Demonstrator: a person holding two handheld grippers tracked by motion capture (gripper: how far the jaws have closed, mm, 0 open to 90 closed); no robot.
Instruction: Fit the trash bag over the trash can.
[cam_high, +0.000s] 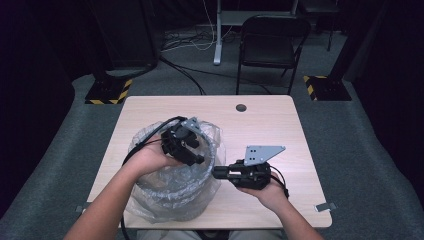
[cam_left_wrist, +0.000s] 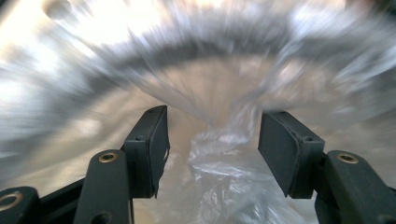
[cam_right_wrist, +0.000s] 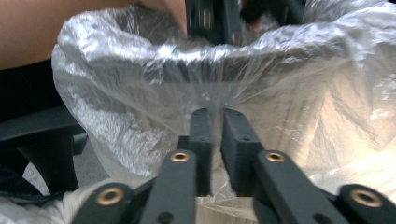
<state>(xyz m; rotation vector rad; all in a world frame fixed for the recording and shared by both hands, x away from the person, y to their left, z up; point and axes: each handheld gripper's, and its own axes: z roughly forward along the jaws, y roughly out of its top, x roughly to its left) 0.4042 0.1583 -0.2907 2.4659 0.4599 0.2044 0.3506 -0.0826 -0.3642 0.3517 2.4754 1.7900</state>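
A round bin lined with a clear plastic bag (cam_high: 170, 187) stands at the table's front left. Its dark rim (cam_high: 212, 150) shows through the film. My left gripper (cam_high: 198, 159) reaches down into the bin's mouth. In the left gripper view its jaws (cam_left_wrist: 212, 140) stand open with a bunched fold of the bag (cam_left_wrist: 219, 163) between the pads, touching neither. My right gripper (cam_high: 216, 172) lies level at the bin's right side. Its jaws (cam_right_wrist: 217, 119) are closed on the bag's film (cam_right_wrist: 140, 93) just under the rim. The left gripper (cam_right_wrist: 219, 18) shows above that rim.
The wooden table (cam_high: 265, 125) has a round cable hole (cam_high: 241, 107) near its far edge. Behind it stand a black folding chair (cam_high: 270, 45) and two posts on yellow-and-black striped bases (cam_high: 107, 92). Cables lie across the floor.
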